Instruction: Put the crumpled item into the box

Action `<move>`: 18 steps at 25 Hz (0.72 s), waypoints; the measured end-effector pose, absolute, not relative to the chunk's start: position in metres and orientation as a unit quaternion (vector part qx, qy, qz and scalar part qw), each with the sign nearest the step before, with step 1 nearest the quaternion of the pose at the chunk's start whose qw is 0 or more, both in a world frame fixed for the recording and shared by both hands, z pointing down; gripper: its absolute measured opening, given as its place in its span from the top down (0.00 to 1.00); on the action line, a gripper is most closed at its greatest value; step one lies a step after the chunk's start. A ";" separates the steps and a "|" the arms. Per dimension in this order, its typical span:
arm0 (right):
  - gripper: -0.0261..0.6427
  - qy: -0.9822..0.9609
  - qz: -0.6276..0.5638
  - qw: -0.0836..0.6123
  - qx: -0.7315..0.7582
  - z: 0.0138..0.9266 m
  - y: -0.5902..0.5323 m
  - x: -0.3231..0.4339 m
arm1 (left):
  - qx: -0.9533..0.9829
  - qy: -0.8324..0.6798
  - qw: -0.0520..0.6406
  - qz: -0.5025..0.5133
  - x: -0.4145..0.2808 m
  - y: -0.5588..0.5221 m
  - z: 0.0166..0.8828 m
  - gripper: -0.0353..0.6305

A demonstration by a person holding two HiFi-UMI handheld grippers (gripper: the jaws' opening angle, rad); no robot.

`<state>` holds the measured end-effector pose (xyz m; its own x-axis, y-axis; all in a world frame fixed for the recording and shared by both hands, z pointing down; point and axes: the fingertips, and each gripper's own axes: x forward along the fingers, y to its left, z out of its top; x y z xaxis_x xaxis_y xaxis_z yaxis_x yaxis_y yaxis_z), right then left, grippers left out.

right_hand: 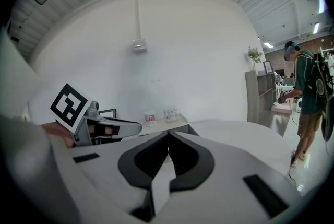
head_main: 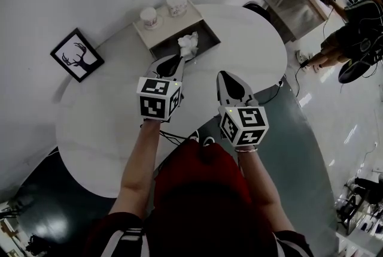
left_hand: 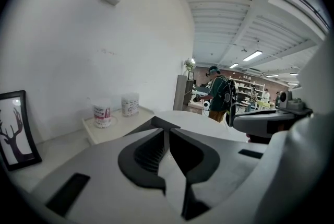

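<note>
A crumpled white item [head_main: 188,44] lies in the open compartment of the box [head_main: 157,45] at the far side of the round white table [head_main: 102,130]. My left gripper [head_main: 180,60] points at it from just in front, its tips close below the item. Its jaws stand nearly together with a narrow slit and nothing between them [left_hand: 167,131]. My right gripper [head_main: 223,74] hovers to the right over the table, shut and empty [right_hand: 168,134]. The item itself is hidden in both gripper views.
Two small white cups [head_main: 149,16] [head_main: 176,5] stand on the box's top. A framed deer picture [head_main: 76,54] leans at the table's left edge against the wall. A cable [head_main: 280,85] runs off the table's right side. A person [head_main: 347,40] stands beyond, at the right.
</note>
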<state>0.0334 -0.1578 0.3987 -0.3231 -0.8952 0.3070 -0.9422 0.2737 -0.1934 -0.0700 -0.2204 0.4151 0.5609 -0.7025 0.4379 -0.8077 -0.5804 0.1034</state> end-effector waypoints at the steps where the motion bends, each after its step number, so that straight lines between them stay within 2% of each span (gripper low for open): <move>1: 0.94 -0.795 0.171 0.067 0.578 0.397 -0.156 0.034 | 0.871 -0.433 0.148 0.176 -0.070 -0.218 0.414 0.87; 18: 0.94 -0.816 0.158 0.032 0.555 0.378 -0.103 0.042 | 0.858 -0.476 0.134 0.138 -0.071 -0.146 0.394 0.91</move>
<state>0.0419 -0.1031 0.3781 -0.3830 -0.8953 0.2276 -0.9156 0.3351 -0.2222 -0.0711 -0.1459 0.3939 0.5083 -0.7802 0.3647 -0.8542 -0.5105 0.0985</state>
